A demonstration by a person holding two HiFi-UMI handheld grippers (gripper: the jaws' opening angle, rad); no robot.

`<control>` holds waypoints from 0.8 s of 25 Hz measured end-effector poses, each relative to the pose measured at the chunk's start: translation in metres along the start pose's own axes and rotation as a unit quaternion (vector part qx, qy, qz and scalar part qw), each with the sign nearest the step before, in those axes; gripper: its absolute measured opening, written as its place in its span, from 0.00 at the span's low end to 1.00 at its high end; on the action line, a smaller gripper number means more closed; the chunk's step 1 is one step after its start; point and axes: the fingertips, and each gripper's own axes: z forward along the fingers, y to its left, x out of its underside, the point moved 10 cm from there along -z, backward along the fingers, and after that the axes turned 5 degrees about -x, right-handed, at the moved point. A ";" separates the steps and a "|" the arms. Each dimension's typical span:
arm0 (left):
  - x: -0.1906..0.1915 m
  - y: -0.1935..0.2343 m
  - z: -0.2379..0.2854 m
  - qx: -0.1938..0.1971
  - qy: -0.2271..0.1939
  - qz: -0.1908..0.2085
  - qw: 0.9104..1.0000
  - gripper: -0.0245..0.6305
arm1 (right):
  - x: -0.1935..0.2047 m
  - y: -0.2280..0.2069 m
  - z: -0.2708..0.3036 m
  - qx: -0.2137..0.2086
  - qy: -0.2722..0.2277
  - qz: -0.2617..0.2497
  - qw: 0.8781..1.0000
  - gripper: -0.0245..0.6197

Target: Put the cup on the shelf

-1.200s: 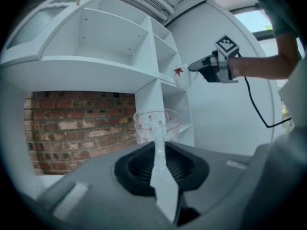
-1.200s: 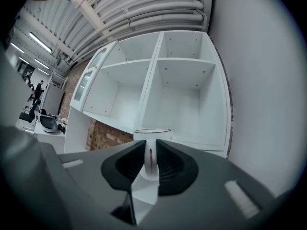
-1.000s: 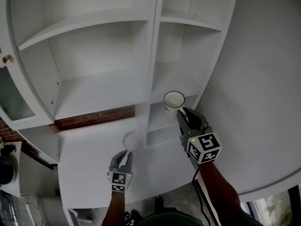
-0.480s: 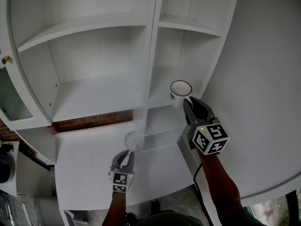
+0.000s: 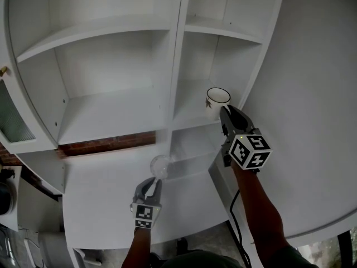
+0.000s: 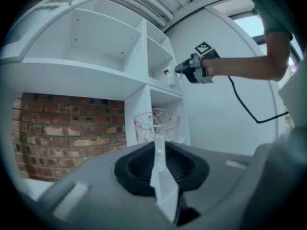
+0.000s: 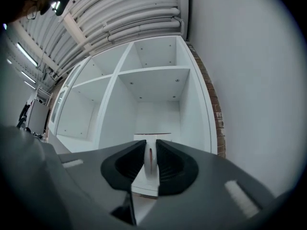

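White shelf unit (image 5: 111,110) over exposed brick (image 5: 106,144), right gripper (image 5: 225,111) pinching white mug (image 5: 217,98) by its handle at right-hand cubby, left gripper (image 5: 150,182) clamping patterned glass cup (image 5: 159,165)

R gripper (image 7: 150,153), jaws tight on white cup (image 7: 152,137) handle, white shelf unit (image 7: 153,70) straight ahead.

The white cup (image 5: 217,98) in the right tongs (image 5: 225,112) looks glazed, glossy ceramic; the glass cup (image 5: 159,165) in the left tongs (image 5: 152,182) is clear. Ahead of both, the shelf (image 5: 111,113) is smooth matt white; brickwork (image 5: 109,143) looks rough.
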 end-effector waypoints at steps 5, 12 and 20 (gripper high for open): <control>-0.002 -0.008 0.012 0.005 -0.004 -0.001 1.000 0.12 | 0.005 -0.017 0.011 0.010 -0.004 0.011 1.000 0.15; -0.006 -0.020 0.029 0.012 -0.012 -0.005 1.000 0.12 | 0.008 -0.027 0.023 0.010 -0.007 -0.010 1.000 0.15; -0.009 -0.037 0.050 0.022 -0.021 -0.007 1.000 0.12 | 0.009 -0.039 0.029 0.004 -0.002 -0.029 1.000 0.15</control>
